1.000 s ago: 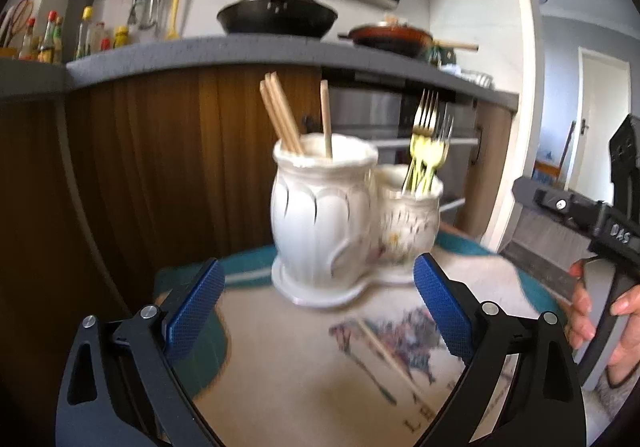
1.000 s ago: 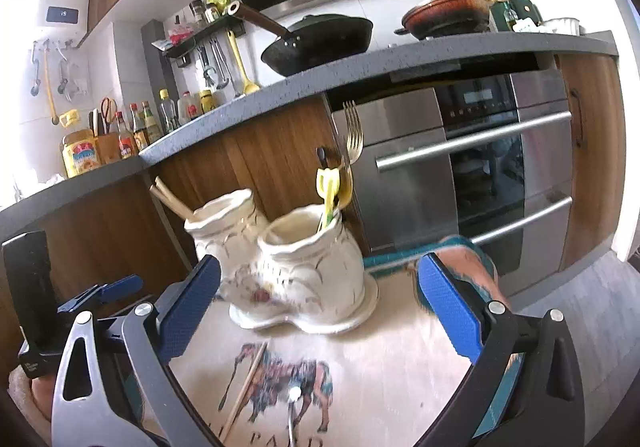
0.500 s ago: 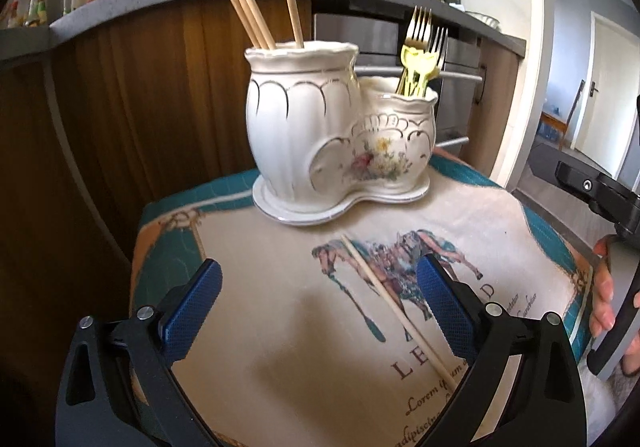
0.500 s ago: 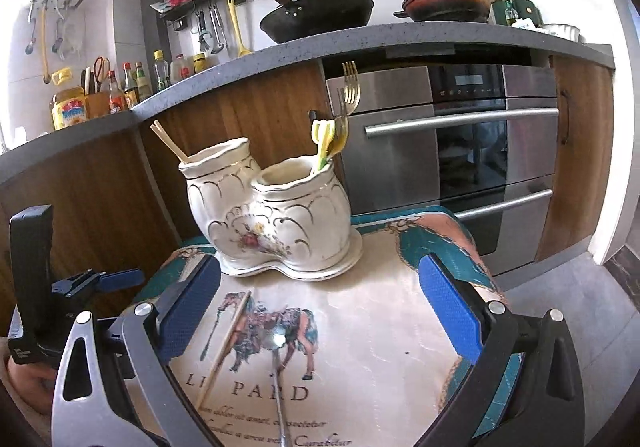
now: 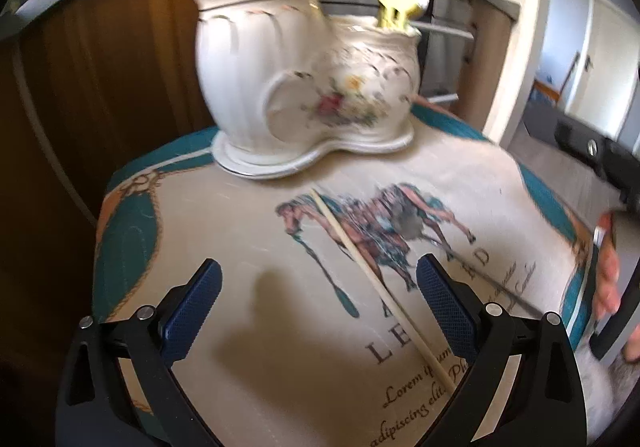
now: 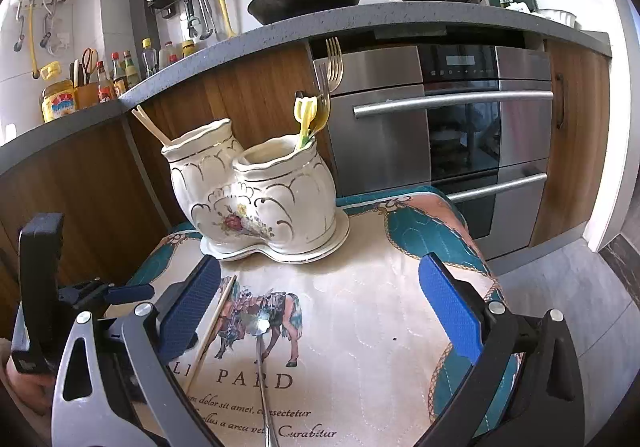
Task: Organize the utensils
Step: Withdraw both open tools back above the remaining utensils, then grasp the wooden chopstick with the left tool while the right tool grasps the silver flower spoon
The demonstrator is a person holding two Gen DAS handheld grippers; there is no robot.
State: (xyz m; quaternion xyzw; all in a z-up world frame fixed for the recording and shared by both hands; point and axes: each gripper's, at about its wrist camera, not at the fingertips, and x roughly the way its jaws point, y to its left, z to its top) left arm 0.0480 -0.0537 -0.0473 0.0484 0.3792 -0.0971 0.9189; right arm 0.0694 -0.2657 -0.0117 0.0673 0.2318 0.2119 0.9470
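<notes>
A white ceramic two-pot utensil holder (image 5: pixel 304 87) (image 6: pixel 260 203) stands at the far side of a small cloth-covered table (image 6: pixel 380 311). Chopsticks stick out of its taller pot, gold forks (image 6: pixel 330 79) out of the lower one. One loose chopstick (image 5: pixel 380 287) (image 6: pixel 214 331) lies on the horse print. A metal spoon (image 6: pixel 262 363) lies beside it, bowl towards the holder. My left gripper (image 5: pixel 320 299) hovers open over the cloth, the chopstick running between its fingers. My right gripper (image 6: pixel 320 303) is open above the spoon, nothing held.
Wooden cabinets and a steel oven (image 6: pixel 452 127) stand right behind the table. Pans sit on the grey counter (image 6: pixel 360 19) above. The other gripper and a hand (image 5: pixel 608 267) are at the right edge of the left wrist view. Tiled floor lies to the right.
Both grippers have tilted down and pulled back from the holder, so the cloth, chopstick and spoon now fill the foreground. Nothing on the table has moved.
</notes>
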